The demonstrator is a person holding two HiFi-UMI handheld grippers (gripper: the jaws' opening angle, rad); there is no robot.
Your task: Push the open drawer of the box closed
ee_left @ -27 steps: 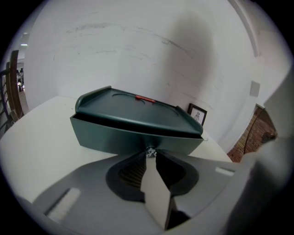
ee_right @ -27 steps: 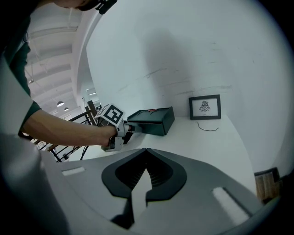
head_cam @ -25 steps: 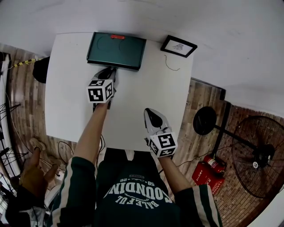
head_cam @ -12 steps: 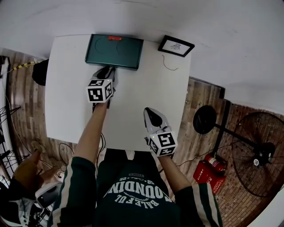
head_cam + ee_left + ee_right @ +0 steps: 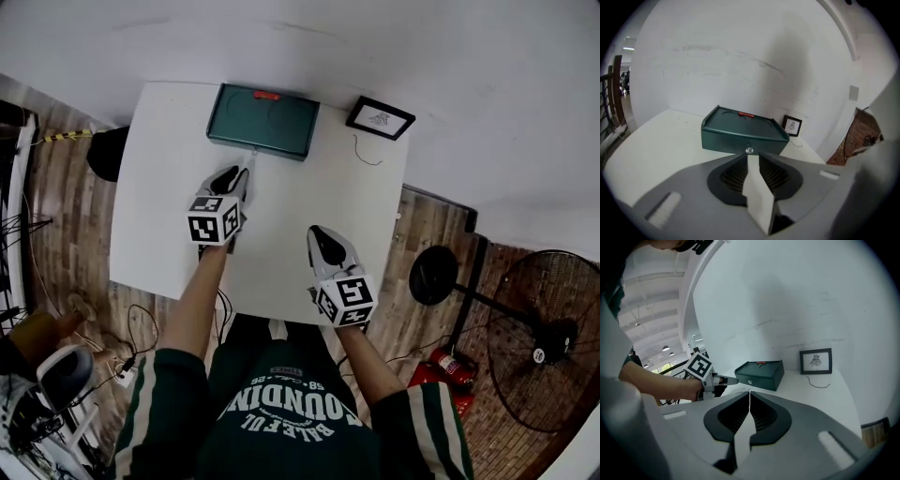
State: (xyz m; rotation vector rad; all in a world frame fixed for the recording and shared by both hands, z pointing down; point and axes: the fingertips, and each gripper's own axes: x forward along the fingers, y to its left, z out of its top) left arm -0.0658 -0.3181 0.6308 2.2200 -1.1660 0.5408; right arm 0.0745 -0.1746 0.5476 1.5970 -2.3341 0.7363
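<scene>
A dark green box with a red tab on top stands at the far edge of the white table. Its drawer front sits flush with the box, a small silver knob at its middle. My left gripper hovers just in front of that face, a short gap away. Its jaws stand slightly apart with nothing between them, as the left gripper view shows. My right gripper hangs over the table's near right part, shut and empty.
A small framed picture leans at the table's far right corner, with a thin wire lying beside it. On the wooden floor to the right stand a fan and a red extinguisher. A white wall rises behind the table.
My left gripper has drawn back and risen from the box's front, which it was touching. The right gripper has lifted a little. The head view has shifted.
</scene>
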